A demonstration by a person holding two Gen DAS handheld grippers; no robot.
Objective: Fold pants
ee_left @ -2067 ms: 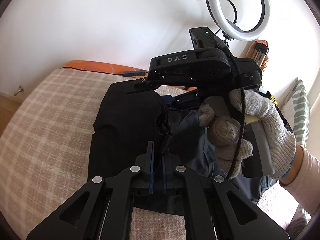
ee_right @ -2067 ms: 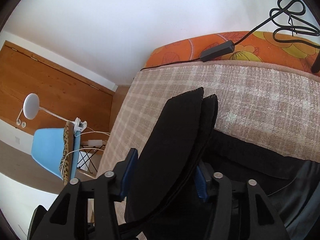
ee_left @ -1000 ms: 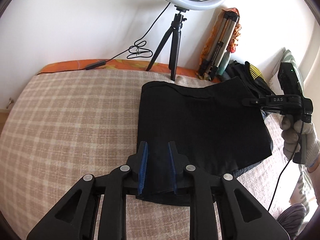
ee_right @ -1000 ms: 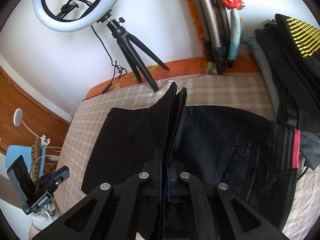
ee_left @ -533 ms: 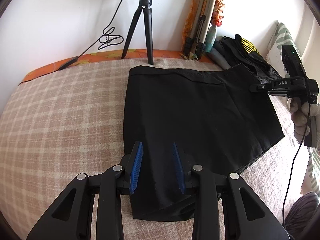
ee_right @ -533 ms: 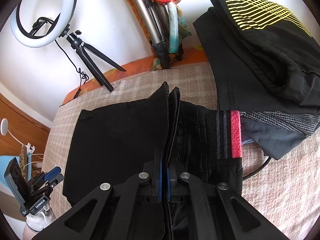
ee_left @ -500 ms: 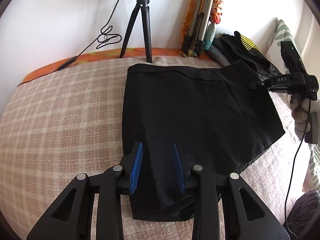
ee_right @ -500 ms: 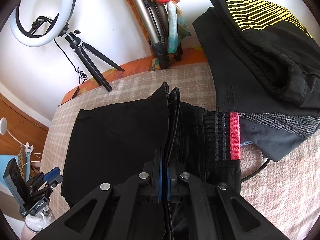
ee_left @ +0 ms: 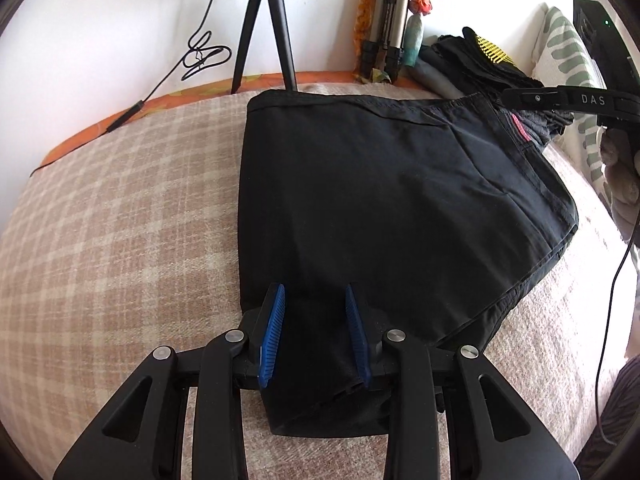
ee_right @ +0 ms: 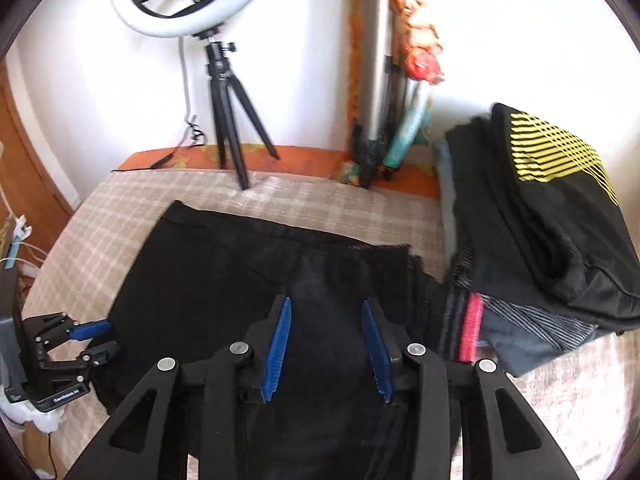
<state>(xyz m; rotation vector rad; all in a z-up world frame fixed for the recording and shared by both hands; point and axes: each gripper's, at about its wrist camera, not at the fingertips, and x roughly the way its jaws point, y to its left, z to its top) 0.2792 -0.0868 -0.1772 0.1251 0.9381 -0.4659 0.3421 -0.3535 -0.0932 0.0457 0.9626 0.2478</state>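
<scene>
Across the middle of the bed, the black pants [ee_left: 384,200] lie folded flat on the checked blanket [ee_left: 120,220], their far folded edge running close to the head edge and their near corner toward the foot. Half a second earlier the right-hand corner of the fabric stood pinched up in a ridge; it now lies dropped flat, with the layers spread and the waistband with its pink tag [ee_right: 468,328] exposed beside it.

The right gripper [ee_right: 326,340] was clenched on that ridge; its jaws have just been opening, and the blue pads now stand apart above the cloth, released, with fabric beneath them but no pressure on it. In the left wrist view its black finger extends in from the right edge over the far right corner of the pants, with the gloved hand [ee_left: 618,168] behind it.

The left gripper [ee_left: 314,332] is at the near left corner of the pants. Its jaws have opened slightly over the last second and stand parted, pads astride a strip of fabric without clamping it. Its position is little changed from half a second ago.

A stack of folded dark clothes [ee_right: 540,240], the top one with yellow stripes, occupies the far right corner of the bed. A black tripod [ee_right: 230,120] carrying a ring light [ee_right: 192,0] stands at the head edge against the white wall.
</scene>
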